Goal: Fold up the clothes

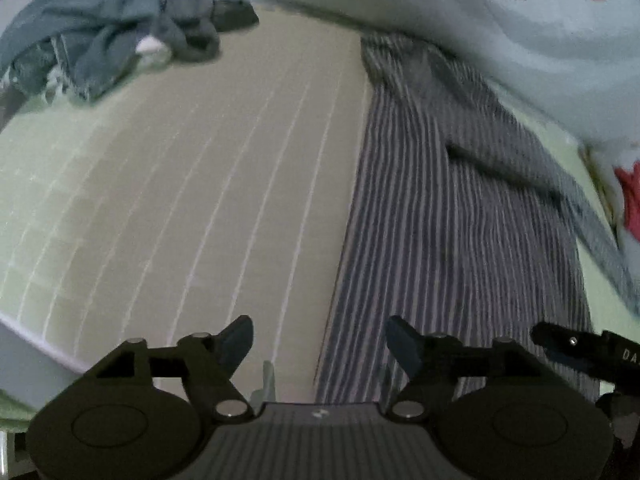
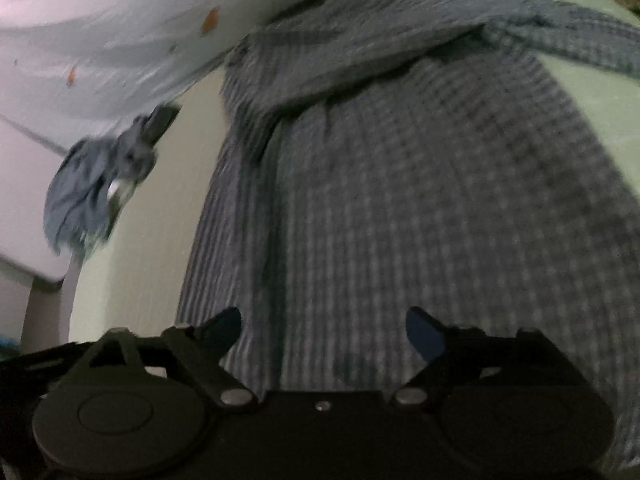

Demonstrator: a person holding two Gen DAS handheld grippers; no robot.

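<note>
Striped garment (image 1: 460, 208) spread lengthwise along the bed (image 1: 200, 184), grey and white stripes running away from both cameras, far end rumpled under the edge of a pale blanket (image 1: 480, 20) printed with small orange shapes. Long strip of the same cloth — a sleeve, perhaps — trailing off to the right in the right wrist view (image 2: 568, 40). Near edge of the garment just beyond both tools. Left gripper (image 1: 320, 340) over the garment's left border, fingers spread wide, nothing between them; bare striped sheet under one fingertip, cloth under the other. Right gripper (image 2: 324, 332) squarely above the fabric (image 2: 400, 200), fingers likewise parted and empty; touching the cloth or not — cannot tell, the view being blurred. Tip of the right tool showing at the lower right of the left wrist view (image 1: 580, 344). Further off, a crumpled blue-grey heap of clothes (image 1: 100, 32) at the far left corner of the bed, well apart from the striped piece.
</note>
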